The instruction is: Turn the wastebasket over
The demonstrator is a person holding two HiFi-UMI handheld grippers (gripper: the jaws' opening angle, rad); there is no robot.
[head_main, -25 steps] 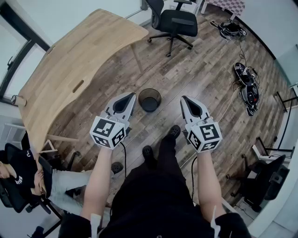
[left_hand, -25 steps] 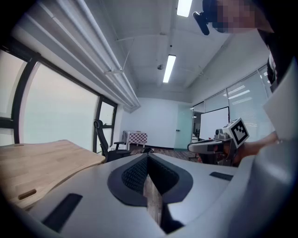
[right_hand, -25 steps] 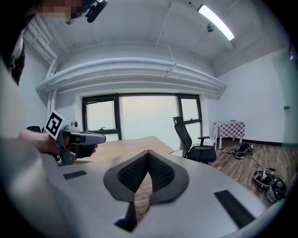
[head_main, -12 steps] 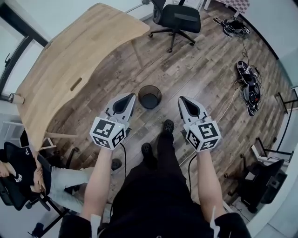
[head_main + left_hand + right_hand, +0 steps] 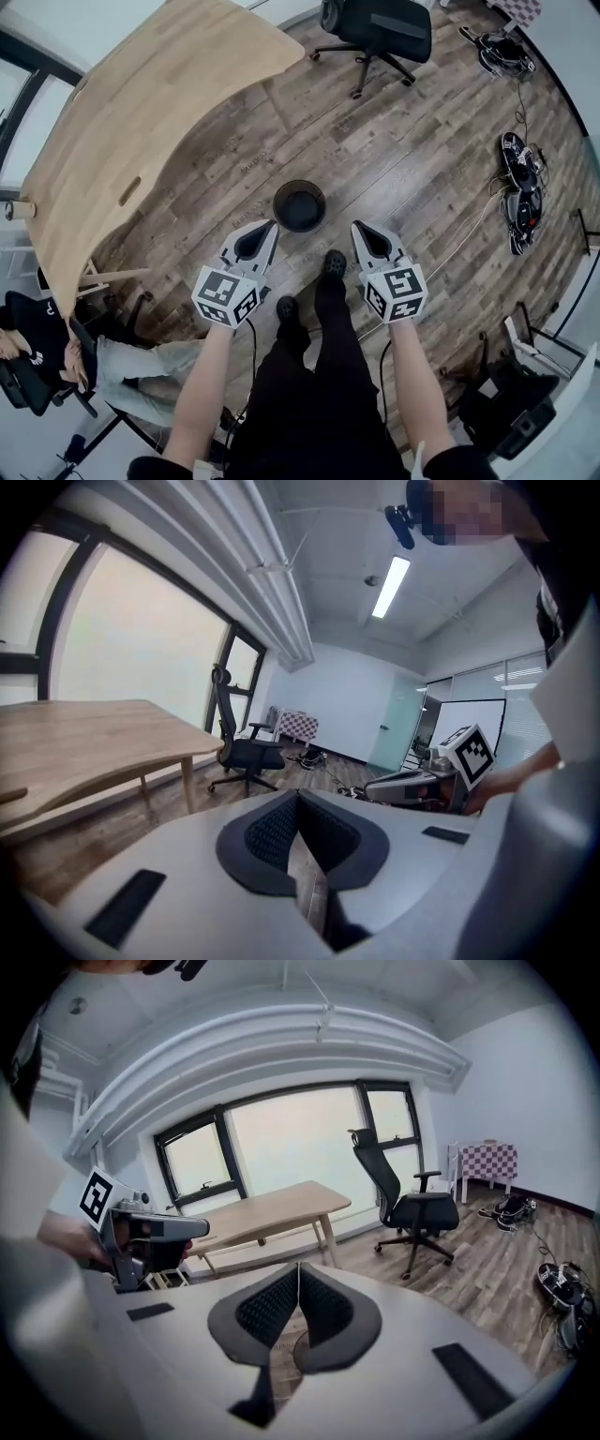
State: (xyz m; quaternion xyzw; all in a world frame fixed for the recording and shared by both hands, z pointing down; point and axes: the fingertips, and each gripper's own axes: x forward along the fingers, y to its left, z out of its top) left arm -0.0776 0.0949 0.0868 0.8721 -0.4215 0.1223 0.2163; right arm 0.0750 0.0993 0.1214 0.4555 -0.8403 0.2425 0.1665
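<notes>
A small round black wastebasket [image 5: 299, 205] stands upright on the wooden floor, its open mouth facing up, seen in the head view. My left gripper [image 5: 269, 225] hovers just below and left of it, shut with nothing between its jaws. My right gripper [image 5: 355, 226] hangs to the basket's lower right, also shut and empty. Neither touches the basket. In the left gripper view the jaws [image 5: 298, 794] meet tip to tip and the right gripper [image 5: 417, 782] shows beyond. The right gripper view shows its jaws [image 5: 299, 1267] together and the left gripper [image 5: 141, 1232] at the left.
A long wooden desk [image 5: 122, 131] runs along the left. A black office chair [image 5: 380, 33] stands at the back. Cables and gear [image 5: 520, 187] lie on the floor at the right. A seated person [image 5: 56, 347] is at lower left. My feet [image 5: 333, 264] are behind the basket.
Both grippers have sunk toward the floor and drawn closer to the wastebasket. The view has tilted, so the basket sits nearer the picture's middle. Both jaws stay shut.
</notes>
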